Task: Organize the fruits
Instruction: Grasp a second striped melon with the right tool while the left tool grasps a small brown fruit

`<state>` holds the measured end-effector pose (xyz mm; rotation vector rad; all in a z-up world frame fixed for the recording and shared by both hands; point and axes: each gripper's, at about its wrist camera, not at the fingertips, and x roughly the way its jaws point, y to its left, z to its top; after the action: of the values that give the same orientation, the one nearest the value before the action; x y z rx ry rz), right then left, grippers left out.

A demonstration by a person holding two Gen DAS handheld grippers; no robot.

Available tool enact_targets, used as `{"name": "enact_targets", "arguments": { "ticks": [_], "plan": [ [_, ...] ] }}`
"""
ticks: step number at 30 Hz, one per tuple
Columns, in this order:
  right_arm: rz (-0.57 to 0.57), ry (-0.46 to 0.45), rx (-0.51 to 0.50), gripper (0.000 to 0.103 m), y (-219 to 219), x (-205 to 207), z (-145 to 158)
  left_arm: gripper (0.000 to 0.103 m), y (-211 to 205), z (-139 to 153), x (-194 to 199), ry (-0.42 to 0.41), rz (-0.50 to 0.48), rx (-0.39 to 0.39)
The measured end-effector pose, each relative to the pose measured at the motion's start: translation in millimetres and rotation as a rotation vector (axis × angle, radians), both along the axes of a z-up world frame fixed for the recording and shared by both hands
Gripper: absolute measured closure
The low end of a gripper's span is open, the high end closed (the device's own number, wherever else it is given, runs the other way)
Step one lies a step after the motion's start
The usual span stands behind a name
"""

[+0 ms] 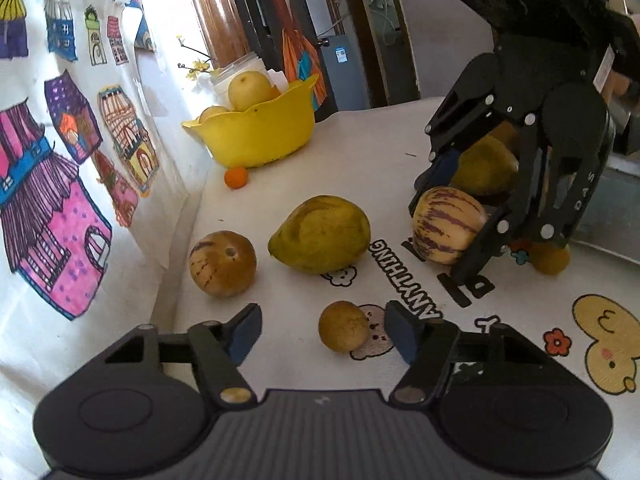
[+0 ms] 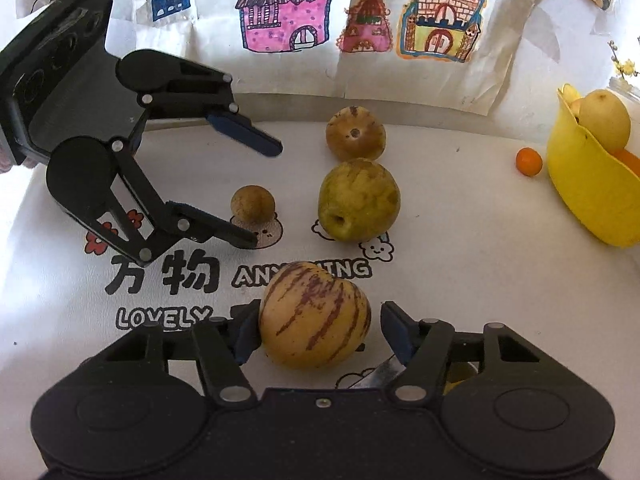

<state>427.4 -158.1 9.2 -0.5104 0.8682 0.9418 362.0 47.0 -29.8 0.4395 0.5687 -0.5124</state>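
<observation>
A small round brown fruit [image 1: 343, 326] lies on the white printed cloth [image 1: 400, 148] between the fingers of my left gripper [image 1: 324, 334], closer to the right pad and with neither pad pressing on it. That gripper [image 2: 260, 194] is open. A cream fruit with purple stripes [image 2: 314, 316] sits between the fingers of my right gripper [image 2: 320, 332]. The left pad is against it and a gap shows at the right pad, so the jaws are open. In the left wrist view the right gripper [image 1: 448, 220] straddles the striped fruit [image 1: 448, 224] from above.
A yellow basket [image 1: 260, 136] with pears stands at the back by the wall, a small orange [image 1: 236, 177] beside it. A green-yellow fruit [image 1: 320, 234] and a brown speckled fruit [image 1: 222, 263] lie mid-table. Another greenish fruit [image 1: 486, 168] sits behind the right gripper. A grey metal edge [image 1: 608, 208] is at the right.
</observation>
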Motion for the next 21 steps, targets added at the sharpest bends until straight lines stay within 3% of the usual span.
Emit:
{"name": "enact_targets", "arguments": {
  "ticks": [8, 21],
  "plan": [
    [-0.020, 0.013, 0.021, 0.046, 0, -2, 0, 0.049, 0, 0, -2, 0.040, 0.011, -0.036],
    [-0.063, -0.010, 0.025, 0.046, -1, -10, 1, 0.075, -2, 0, -5, 0.071, 0.050, -0.085]
  ]
}}
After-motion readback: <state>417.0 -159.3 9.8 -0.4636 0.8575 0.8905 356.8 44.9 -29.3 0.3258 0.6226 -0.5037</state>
